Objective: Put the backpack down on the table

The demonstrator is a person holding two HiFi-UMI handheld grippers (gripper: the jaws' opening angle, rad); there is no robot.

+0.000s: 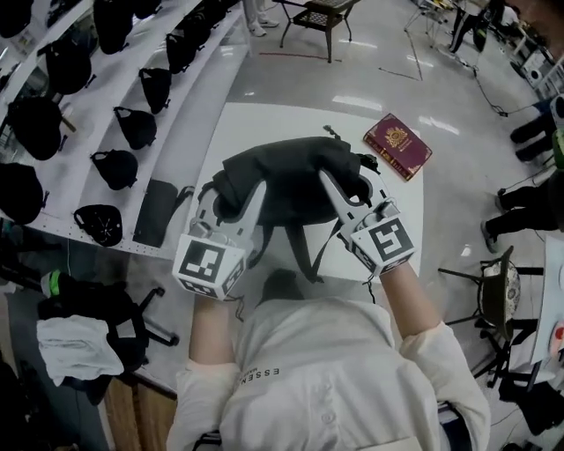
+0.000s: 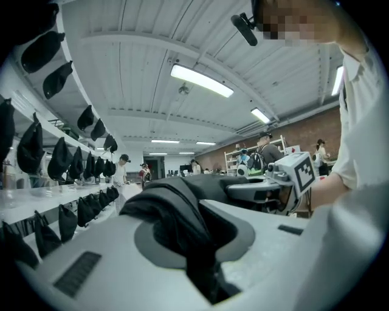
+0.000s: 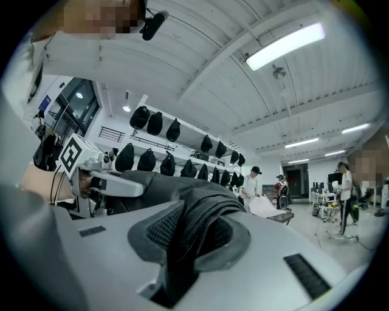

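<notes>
Over the white table (image 1: 256,132), in the head view, I have the black backpack (image 1: 291,181) hanging between the left gripper (image 1: 231,198) and the right gripper (image 1: 350,189). Its straps dangle, so I judge it is not yet set down. A red booklet (image 1: 398,145) lies just beside it, which limits my landing room.

Left gripper view: the jaws are nearly closed, pinching a fold of bag fabric (image 2: 182,218).

Right gripper view: the jaws are equally narrow, clamped on a mesh-backed strap (image 3: 194,225). Two holds keep the load level.

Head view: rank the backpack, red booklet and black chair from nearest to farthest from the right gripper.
1. The backpack: clamped in the right gripper, over the table.
2. The red booklet: table's far right corner.
3. The black chair: floor beyond the table.
</notes>
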